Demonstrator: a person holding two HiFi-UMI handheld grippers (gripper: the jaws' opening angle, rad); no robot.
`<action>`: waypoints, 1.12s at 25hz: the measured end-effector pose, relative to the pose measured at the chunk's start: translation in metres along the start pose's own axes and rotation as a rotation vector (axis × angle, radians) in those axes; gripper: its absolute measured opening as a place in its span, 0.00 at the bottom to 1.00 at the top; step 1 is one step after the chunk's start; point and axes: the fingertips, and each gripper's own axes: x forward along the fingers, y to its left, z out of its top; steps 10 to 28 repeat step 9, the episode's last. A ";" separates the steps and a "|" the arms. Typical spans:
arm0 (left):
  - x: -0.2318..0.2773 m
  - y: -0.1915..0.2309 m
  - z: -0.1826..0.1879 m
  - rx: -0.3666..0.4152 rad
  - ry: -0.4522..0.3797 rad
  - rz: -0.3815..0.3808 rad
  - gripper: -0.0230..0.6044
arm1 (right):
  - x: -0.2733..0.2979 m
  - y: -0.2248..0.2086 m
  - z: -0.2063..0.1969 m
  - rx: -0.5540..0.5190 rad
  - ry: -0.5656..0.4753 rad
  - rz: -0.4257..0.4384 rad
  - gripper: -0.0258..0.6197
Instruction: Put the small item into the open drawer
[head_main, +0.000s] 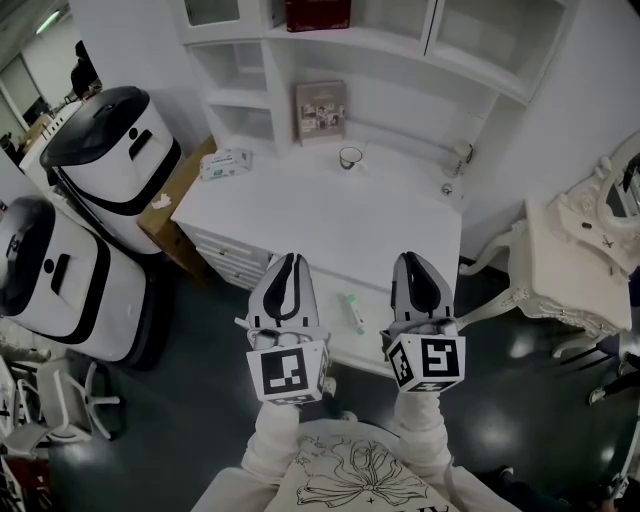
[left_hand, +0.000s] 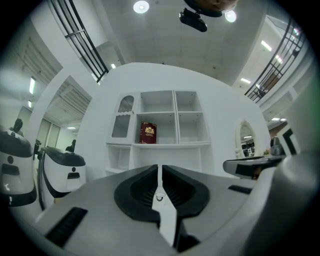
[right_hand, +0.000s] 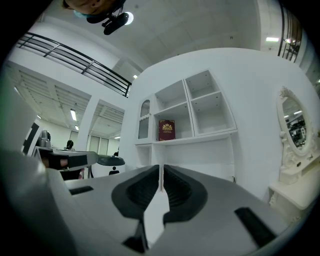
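In the head view a small pale green tube (head_main: 352, 312) lies on the white desk (head_main: 330, 220) near its front edge, between my two grippers. My left gripper (head_main: 288, 259) hovers just left of the tube, jaws together and empty. My right gripper (head_main: 412, 258) hovers just right of it, also shut with nothing held. In the left gripper view the left gripper (left_hand: 159, 168) shows pads pressed together, pointing at the shelf unit. The right gripper (right_hand: 161, 168) looks the same in the right gripper view. A stack of drawers (head_main: 232, 262) sits under the desk's left side; I cannot tell whether one stands open.
On the desk's back stand a framed picture (head_main: 320, 110), a mug (head_main: 350, 157) and a tissue pack (head_main: 225, 163). A red book (head_main: 318, 14) stands on a shelf. Two white-and-black machines (head_main: 110, 150) and a cardboard box (head_main: 180, 195) crowd the left; a white dressing table (head_main: 580, 260) stands right.
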 end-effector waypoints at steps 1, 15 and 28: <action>0.000 0.000 -0.001 -0.003 0.001 0.000 0.08 | 0.000 0.000 0.000 -0.001 0.001 0.001 0.08; 0.004 -0.004 -0.001 0.001 -0.002 0.002 0.08 | 0.003 -0.005 0.000 0.002 0.002 0.002 0.08; 0.004 -0.004 -0.001 0.001 -0.002 0.002 0.08 | 0.003 -0.005 0.000 0.002 0.002 0.002 0.08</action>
